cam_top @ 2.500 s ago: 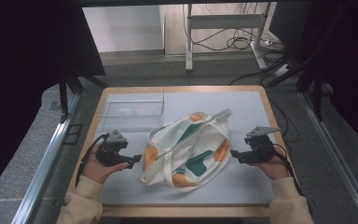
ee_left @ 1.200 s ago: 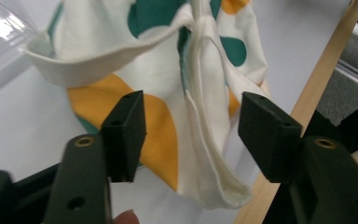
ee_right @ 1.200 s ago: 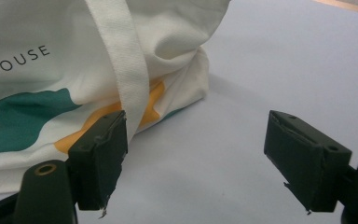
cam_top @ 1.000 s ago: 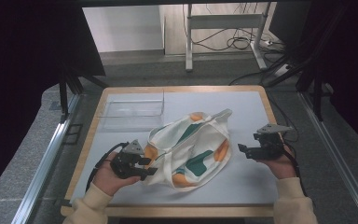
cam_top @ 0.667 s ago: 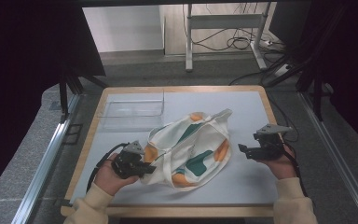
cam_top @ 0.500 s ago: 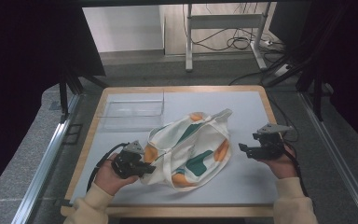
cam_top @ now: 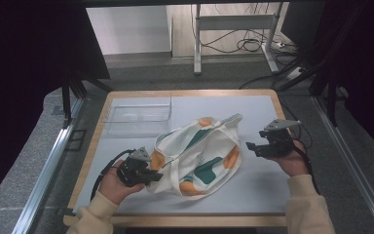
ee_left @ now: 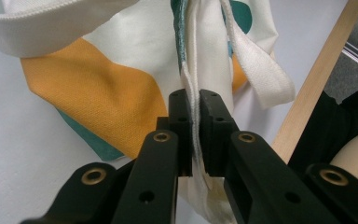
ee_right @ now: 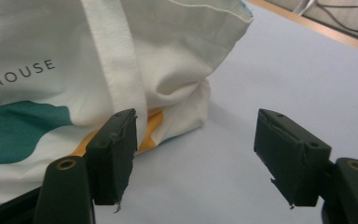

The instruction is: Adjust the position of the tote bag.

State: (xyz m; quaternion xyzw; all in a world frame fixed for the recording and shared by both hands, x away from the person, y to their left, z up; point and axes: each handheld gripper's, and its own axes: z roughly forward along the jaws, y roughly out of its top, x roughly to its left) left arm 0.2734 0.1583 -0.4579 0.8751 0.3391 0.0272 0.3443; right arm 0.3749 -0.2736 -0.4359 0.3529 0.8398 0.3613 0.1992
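While lying crumpled mid-bench (cam_top: 126, 195), cream tote bag (cam_top: 199, 153) with orange and green patches, beside a clear tray (cam_top: 139, 114). Left claw (cam_top: 148, 174) clamped on a folded fabric edge at the bag's near-left side. Right claw (cam_top: 253, 148) gaping, having just been narrowing, nothing between, just beside the bag's right edge. Soft, light, floppy cloth; probably best pinched at hem or strap (ee_right: 116, 60).
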